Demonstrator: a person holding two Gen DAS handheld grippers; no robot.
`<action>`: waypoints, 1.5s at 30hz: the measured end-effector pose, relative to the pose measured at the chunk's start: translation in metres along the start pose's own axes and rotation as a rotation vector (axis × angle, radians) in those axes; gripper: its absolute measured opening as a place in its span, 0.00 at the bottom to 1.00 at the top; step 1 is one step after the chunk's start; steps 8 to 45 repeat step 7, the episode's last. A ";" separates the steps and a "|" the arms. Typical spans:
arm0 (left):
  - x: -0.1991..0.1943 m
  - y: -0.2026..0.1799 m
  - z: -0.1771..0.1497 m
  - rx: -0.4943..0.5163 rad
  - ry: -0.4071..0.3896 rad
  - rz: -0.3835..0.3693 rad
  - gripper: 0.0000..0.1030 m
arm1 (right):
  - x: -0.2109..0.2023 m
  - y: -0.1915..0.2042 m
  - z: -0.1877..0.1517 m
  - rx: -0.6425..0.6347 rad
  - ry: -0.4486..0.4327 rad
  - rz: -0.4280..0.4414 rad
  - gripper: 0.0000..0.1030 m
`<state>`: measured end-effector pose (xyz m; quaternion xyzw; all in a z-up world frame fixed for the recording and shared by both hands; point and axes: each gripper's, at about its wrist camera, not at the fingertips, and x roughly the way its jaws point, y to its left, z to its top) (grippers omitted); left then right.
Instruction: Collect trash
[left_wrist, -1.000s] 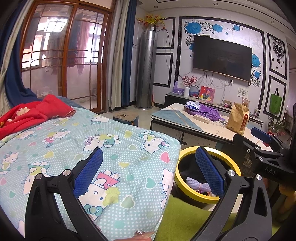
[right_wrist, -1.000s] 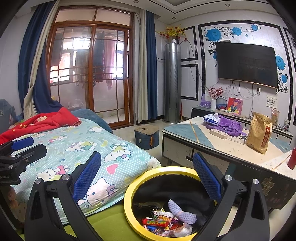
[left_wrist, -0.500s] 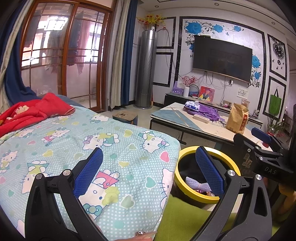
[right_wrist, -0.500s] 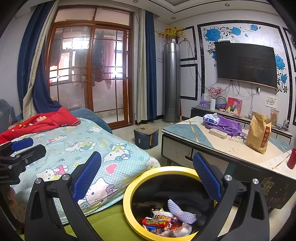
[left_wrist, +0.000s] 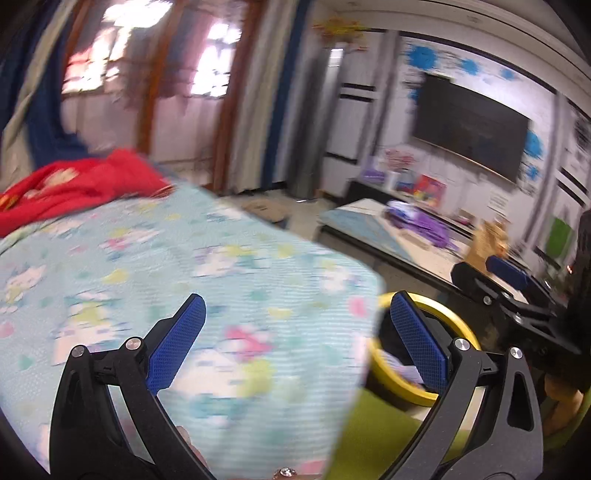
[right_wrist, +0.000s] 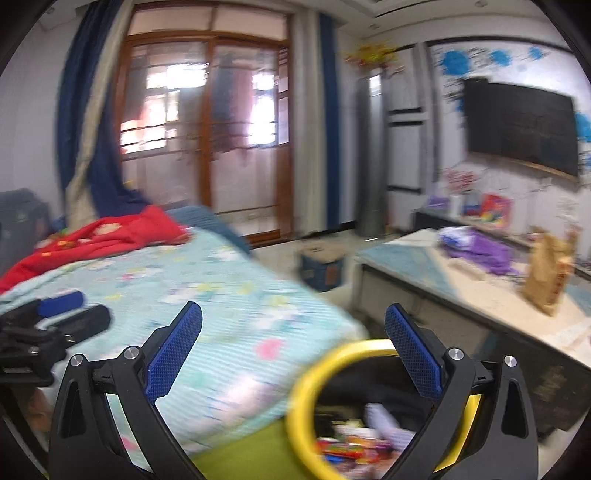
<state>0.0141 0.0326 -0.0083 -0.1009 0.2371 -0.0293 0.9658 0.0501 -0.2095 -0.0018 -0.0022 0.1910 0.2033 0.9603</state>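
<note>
A yellow-rimmed black trash bin (right_wrist: 317, 373) stands low in the right wrist view with several colourful wrappers (right_wrist: 354, 445) inside. The same trash bin (left_wrist: 452, 325) shows at the right of the left wrist view. My right gripper (right_wrist: 293, 354) is open and empty, just above the bin's near rim. Over the bed's corner my left gripper (left_wrist: 299, 345) is open and holds nothing. Each gripper appears in the other's view: the left gripper (right_wrist: 55, 317) at the left edge, the right gripper (left_wrist: 506, 280) at the right. Both views are blurred by motion.
A bed with a light blue cartoon-print cover (left_wrist: 184, 258) fills the left side, with a red blanket (right_wrist: 99, 236) at its far end. A low table (right_wrist: 480, 291) holds a brown paper bag (right_wrist: 546, 273) and purple cloth (right_wrist: 484, 247). A small stool (right_wrist: 321, 264) sits on the floor.
Both grippers have swung to the left, so the bin has slid rightward in both views. Both stay open and empty. The frames now are motion-blurred.
</note>
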 end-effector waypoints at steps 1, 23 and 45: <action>-0.002 0.022 0.004 -0.030 0.013 0.066 0.89 | 0.011 0.018 0.006 0.001 0.017 0.049 0.94; -0.044 0.206 0.006 -0.272 0.087 0.652 0.89 | 0.095 0.190 0.027 -0.099 0.276 0.427 0.94; -0.044 0.206 0.006 -0.272 0.087 0.652 0.89 | 0.095 0.190 0.027 -0.099 0.276 0.427 0.94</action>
